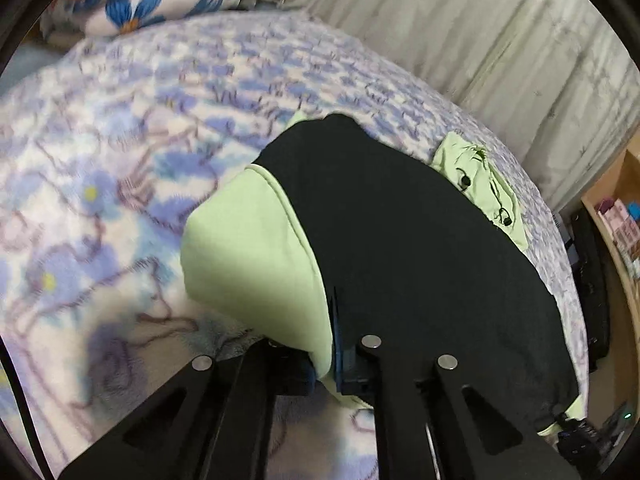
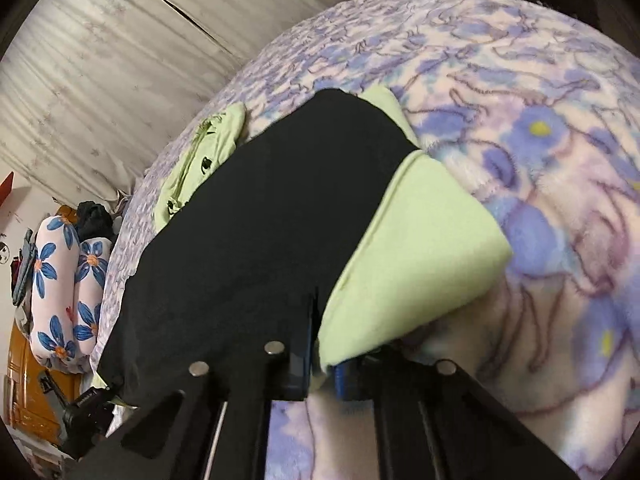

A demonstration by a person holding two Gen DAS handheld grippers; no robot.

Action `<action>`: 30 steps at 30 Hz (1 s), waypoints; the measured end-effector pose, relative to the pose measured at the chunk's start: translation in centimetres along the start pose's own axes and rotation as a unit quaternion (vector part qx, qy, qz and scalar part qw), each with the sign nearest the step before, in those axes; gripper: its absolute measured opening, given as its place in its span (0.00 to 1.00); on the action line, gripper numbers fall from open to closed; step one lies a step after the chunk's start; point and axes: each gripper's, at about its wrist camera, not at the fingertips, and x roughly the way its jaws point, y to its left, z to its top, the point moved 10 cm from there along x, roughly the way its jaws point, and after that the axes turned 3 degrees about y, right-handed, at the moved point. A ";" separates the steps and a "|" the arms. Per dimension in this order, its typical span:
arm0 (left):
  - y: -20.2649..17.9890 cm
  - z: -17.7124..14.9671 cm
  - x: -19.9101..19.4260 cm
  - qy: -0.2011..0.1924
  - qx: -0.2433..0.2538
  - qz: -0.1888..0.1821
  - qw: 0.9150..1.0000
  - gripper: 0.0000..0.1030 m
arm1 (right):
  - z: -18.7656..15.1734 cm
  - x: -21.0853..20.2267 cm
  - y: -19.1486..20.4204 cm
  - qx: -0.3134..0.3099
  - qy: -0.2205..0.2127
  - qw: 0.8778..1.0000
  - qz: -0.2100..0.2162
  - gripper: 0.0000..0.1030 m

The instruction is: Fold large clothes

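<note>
A black and light-green garment [image 1: 400,240] is lying spread across the flowered blanket [image 1: 120,160] on the bed, reaching from the near edge toward the far edge by the curtain [image 1: 480,40]. The left gripper [image 1: 334,364] is pinching the garment's near hem, its jaws closed tight on the cloth where a green sleeve [image 1: 248,260] is folding over the black. The right gripper [image 2: 320,372] is clamping the same near hem at the other green sleeve [image 2: 408,256]. Flowered pillows [image 2: 60,288] are resting at the bed's end.
</note>
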 end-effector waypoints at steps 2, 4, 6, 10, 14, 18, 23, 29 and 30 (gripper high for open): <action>-0.4 0.2 -1.5 -0.010 0.008 -0.002 1.000 0.03 | 0.1 -1.2 0.2 -0.004 -0.010 1.000 0.000 0.05; -0.5 0.3 -2.8 -0.013 0.014 -0.006 1.000 0.03 | 0.1 -2.5 0.3 0.002 -0.016 1.000 0.007 0.05; -0.5 0.2 -4.1 -0.013 0.019 -0.009 1.000 0.03 | 0.0 -3.6 0.2 0.004 -0.018 1.000 0.012 0.04; 0.1 -0.9 -6.8 0.002 0.027 -0.014 1.000 0.03 | -0.9 -6.2 0.1 -0.005 -0.019 1.000 0.012 0.03; 1.5 -2.6 -9.1 0.022 0.021 -0.017 0.999 0.03 | -2.1 -8.5 -0.3 -0.007 -0.008 1.000 0.015 0.03; 2.5 -4.7 -10.4 0.033 0.039 -0.002 0.999 0.03 | -4.0 -9.6 -0.6 -0.027 0.004 1.000 -0.004 0.03; 4.2 -6.8 -8.2 0.068 0.045 0.025 0.996 0.04 | -6.2 -7.8 -2.7 -0.025 0.037 0.999 -0.026 0.03; 5.7 -8.1 -7.1 0.082 0.045 0.038 0.995 0.17 | -7.7 -7.3 -3.8 -0.046 0.062 0.995 -0.065 0.11; 5.6 -8.1 -7.3 0.084 0.047 0.037 0.995 0.18 | -7.7 -7.6 -3.8 -0.052 0.061 0.994 -0.074 0.12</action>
